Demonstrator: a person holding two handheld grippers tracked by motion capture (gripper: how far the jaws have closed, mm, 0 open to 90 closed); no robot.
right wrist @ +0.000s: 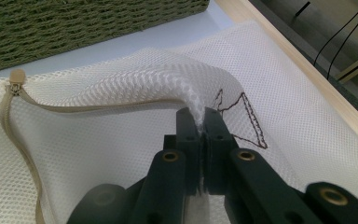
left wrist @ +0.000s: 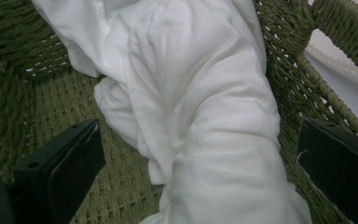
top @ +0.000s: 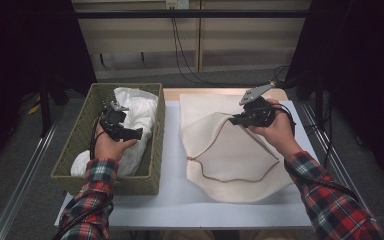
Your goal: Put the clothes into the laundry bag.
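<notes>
Red-and-green plaid flannel sleeves (top: 91, 200); each black claw (top: 126, 133) trails a black cable.

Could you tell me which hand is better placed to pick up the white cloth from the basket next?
The left. The left gripper hangs open over the white cloth in the green woven basket, jaws either side. The right gripper is shut on the mesh laundry bag, lifting its top layer.

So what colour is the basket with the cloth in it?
The basket is olive green, woven; the left gripper view shows it best.
</notes>
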